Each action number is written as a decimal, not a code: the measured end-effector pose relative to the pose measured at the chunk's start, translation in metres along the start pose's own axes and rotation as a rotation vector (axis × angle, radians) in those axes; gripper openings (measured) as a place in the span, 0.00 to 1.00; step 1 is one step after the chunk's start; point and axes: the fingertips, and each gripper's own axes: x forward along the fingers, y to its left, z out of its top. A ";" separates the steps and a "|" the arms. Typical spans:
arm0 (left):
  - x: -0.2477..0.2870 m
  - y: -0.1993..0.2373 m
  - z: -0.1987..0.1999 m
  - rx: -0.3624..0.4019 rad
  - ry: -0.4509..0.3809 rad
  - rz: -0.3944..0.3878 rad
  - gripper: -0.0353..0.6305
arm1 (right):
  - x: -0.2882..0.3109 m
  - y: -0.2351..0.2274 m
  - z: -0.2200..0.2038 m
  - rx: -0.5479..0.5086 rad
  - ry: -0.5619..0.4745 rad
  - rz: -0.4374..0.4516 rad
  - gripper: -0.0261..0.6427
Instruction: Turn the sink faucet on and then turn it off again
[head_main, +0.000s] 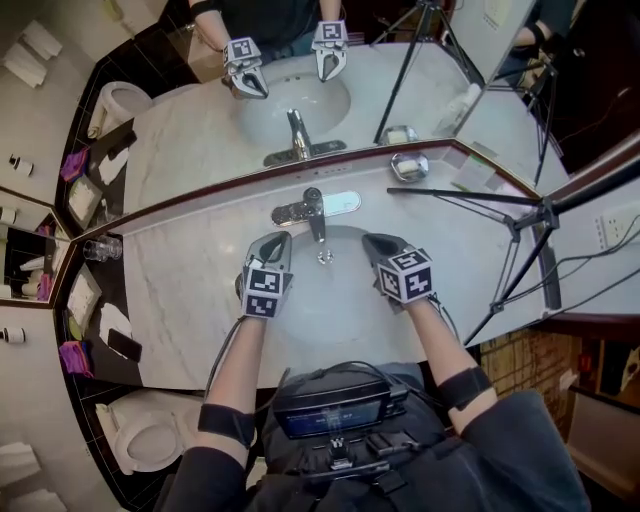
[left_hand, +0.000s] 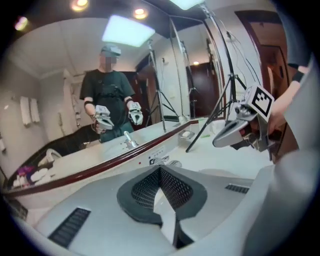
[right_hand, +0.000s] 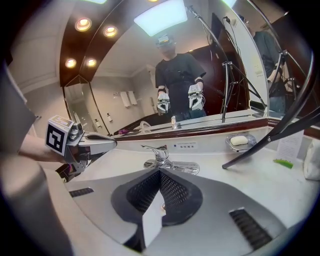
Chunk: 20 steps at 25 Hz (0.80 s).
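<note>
The chrome faucet (head_main: 313, 208) stands at the back rim of the white sink basin (head_main: 335, 300), its lever pointing toward me. It shows close ahead in the right gripper view, where the faucet (right_hand: 160, 156) has no stream under its spout. My left gripper (head_main: 276, 241) hovers over the basin's left side, shut and empty, just short of the faucet. My right gripper (head_main: 371, 241) hangs over the basin's right side, also shut with nothing in it. In each gripper view the own jaws meet tip to tip: the left gripper (left_hand: 161, 170) and the right gripper (right_hand: 159, 173).
A soap dish (head_main: 409, 165) sits on the marble counter (head_main: 190, 300) right of the faucet, below the wall mirror. A tripod leg (head_main: 470, 197) crosses the counter at the right. A glass (head_main: 100, 249) stands at the far left, and a toilet (head_main: 140, 440) lower left.
</note>
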 end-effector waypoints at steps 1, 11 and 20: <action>-0.007 0.002 -0.001 -0.057 -0.010 0.007 0.06 | 0.000 0.002 0.001 -0.005 0.000 0.003 0.07; -0.057 0.018 -0.050 -0.399 -0.073 0.120 0.06 | -0.003 0.018 0.001 -0.035 0.005 0.019 0.07; -0.070 0.023 -0.061 -0.404 -0.087 0.168 0.06 | -0.006 0.022 -0.001 -0.038 0.003 0.018 0.07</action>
